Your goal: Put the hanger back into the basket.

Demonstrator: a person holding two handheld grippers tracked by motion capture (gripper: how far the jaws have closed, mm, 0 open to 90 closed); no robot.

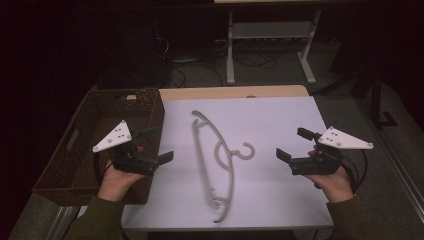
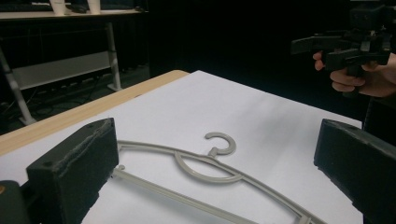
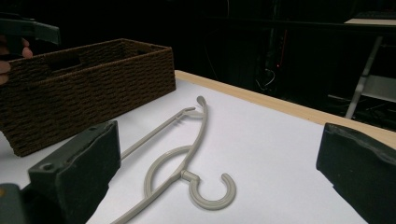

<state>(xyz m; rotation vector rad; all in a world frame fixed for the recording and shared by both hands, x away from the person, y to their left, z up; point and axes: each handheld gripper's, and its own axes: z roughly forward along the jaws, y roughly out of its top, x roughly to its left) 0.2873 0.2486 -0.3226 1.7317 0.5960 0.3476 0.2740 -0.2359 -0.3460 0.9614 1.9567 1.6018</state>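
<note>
1. The woven basket (image 1: 95, 145) stands at the worktop's (image 1: 280, 115) nine o'clock edge; it looks empty.
2. The left gripper (image 1: 155, 145) hovers just beside the basket, jaws wide apart, holding nothing.
3. The grey plastic hanger (image 1: 212, 160) lies flat mid-worktop, hook (image 1: 245, 150) toward three o'clock, untouched.
4. The right gripper (image 1: 292, 145) hovers at three o'clock, jaws likewise apart and empty.
5. Judging from this, nothing is done yet: grasping and moving the hanger remain.

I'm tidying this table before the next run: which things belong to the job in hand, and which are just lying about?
In the job:
hanger, lying flat on the white sheet
left gripper, open
right gripper, open

Lying about:
woven basket, at the table's left edge
desk frame, behind the table
</note>
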